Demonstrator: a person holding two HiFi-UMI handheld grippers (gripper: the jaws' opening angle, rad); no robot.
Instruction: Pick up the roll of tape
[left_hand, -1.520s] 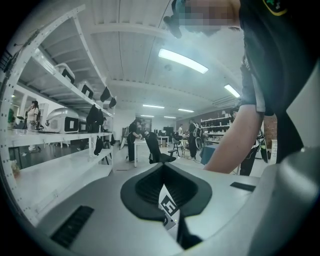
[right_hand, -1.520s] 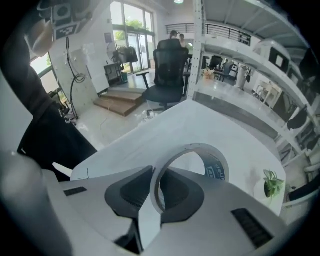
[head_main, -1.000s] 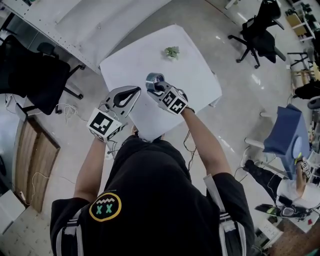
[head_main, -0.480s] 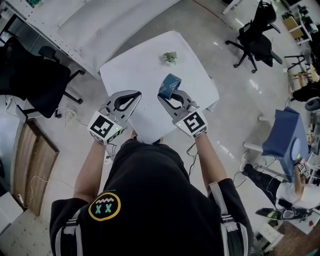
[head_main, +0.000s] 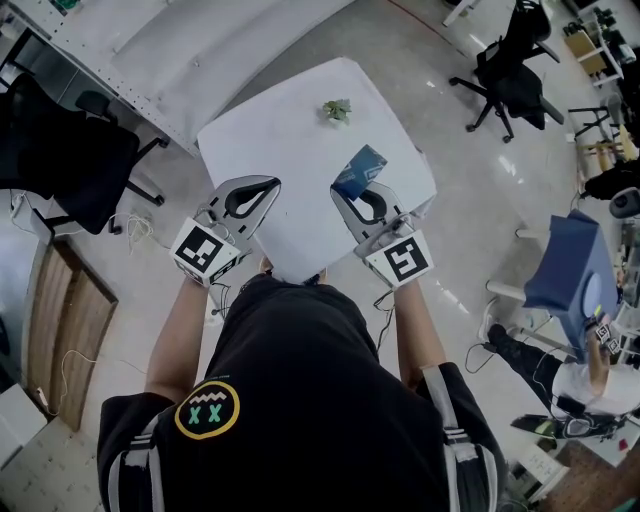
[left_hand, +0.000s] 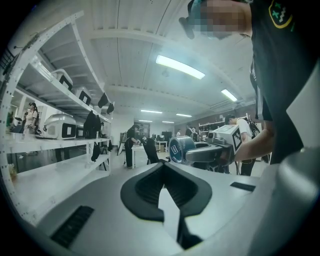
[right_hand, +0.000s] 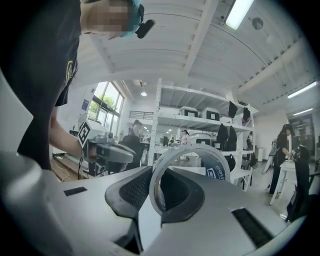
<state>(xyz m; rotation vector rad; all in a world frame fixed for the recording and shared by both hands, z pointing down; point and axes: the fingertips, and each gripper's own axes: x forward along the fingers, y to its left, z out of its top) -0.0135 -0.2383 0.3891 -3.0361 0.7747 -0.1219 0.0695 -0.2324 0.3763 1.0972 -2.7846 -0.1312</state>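
Blue roll of tape (head_main: 359, 170) is clamped by its lower wall in the right claw (head_main: 350, 192), in the air over the white bench (head_main: 290, 110), with its ring standing up past the tips. The left claw (head_main: 262, 188) hangs beside it, tips together and empty. The pinched part of the roll is hidden.

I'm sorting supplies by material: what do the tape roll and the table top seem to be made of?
The roll of tape: glossy blue plastic-looking film with white print outside, wound on a pale, matte core, probably cardboard, seen in the right gripper view. The table: smooth, even white top, likely laminate or painted board.
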